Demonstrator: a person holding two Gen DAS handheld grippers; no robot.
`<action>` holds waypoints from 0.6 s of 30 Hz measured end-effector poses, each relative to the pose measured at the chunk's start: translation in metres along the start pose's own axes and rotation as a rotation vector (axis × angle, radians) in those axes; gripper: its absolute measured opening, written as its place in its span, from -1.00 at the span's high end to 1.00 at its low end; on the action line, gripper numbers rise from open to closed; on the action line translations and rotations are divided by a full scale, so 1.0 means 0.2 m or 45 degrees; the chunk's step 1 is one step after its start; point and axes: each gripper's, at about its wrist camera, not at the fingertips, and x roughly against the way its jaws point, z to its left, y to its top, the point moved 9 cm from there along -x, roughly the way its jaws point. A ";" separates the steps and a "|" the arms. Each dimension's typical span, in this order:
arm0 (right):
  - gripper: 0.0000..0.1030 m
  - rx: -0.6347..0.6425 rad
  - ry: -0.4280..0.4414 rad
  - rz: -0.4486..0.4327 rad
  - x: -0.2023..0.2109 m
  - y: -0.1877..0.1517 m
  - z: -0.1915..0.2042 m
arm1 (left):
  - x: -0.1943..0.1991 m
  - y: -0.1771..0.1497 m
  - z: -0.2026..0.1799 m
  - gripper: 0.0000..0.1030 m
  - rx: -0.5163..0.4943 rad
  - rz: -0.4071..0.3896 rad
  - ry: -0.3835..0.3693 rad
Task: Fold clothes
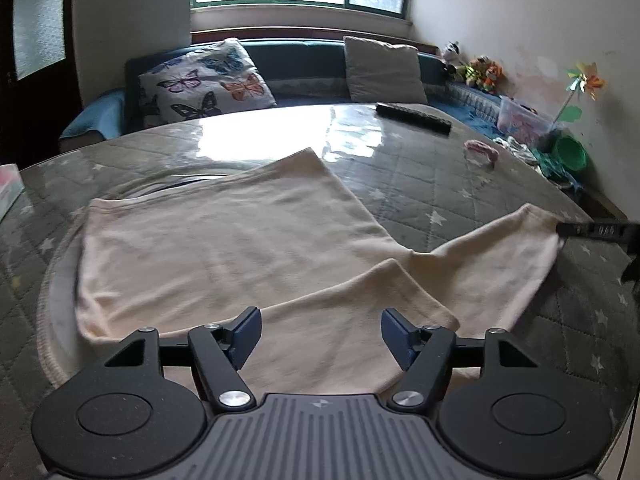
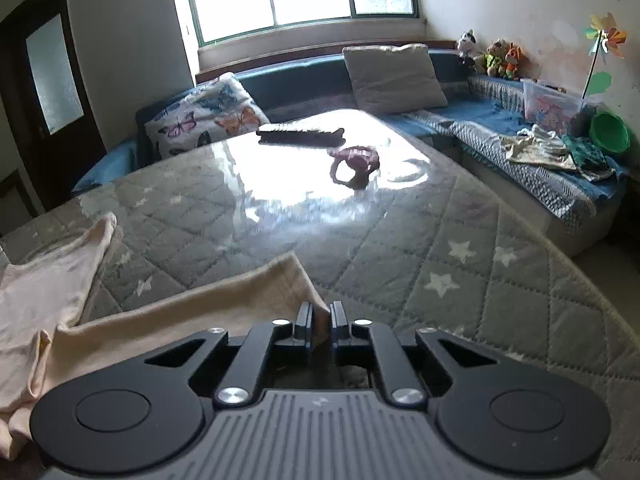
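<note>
A cream top [image 1: 240, 240] lies spread flat on the quilted grey table [image 1: 420, 200]. One sleeve [image 1: 500, 256] stretches out to the right, and a folded flap lies across the near part. My left gripper [image 1: 320, 332] hovers just over the near edge of the top, jaws wide apart with only flat cloth below them. In the right wrist view my right gripper [image 2: 320, 320] is shut on the end of the cream sleeve [image 2: 224, 300]. Its black tip [image 1: 564, 230] also shows at the sleeve's end in the left wrist view.
A black remote [image 2: 300, 136] and a small pink item [image 2: 356, 162] lie on the far part of the table. A sofa with a butterfly cushion [image 1: 204, 82] wraps around behind. Loose clothes [image 2: 552, 148] and a green bowl [image 2: 610, 132] sit on the sofa to the right.
</note>
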 end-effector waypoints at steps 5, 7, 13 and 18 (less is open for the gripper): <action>0.91 0.034 0.083 -0.062 0.11 0.12 0.11 | -0.09 -0.02 -0.08 -0.37 -0.041 0.032 -0.024; 0.91 0.054 0.135 -0.090 0.16 0.17 0.18 | -0.11 -0.04 -0.10 -0.37 -0.063 0.044 -0.025; 0.91 0.175 0.347 -0.177 0.35 0.31 0.54 | -0.03 -0.04 -0.04 -0.37 -0.041 0.000 -0.028; 0.91 0.318 0.540 -0.217 0.48 0.35 0.95 | 0.15 -0.06 0.17 -0.42 0.035 -0.075 0.031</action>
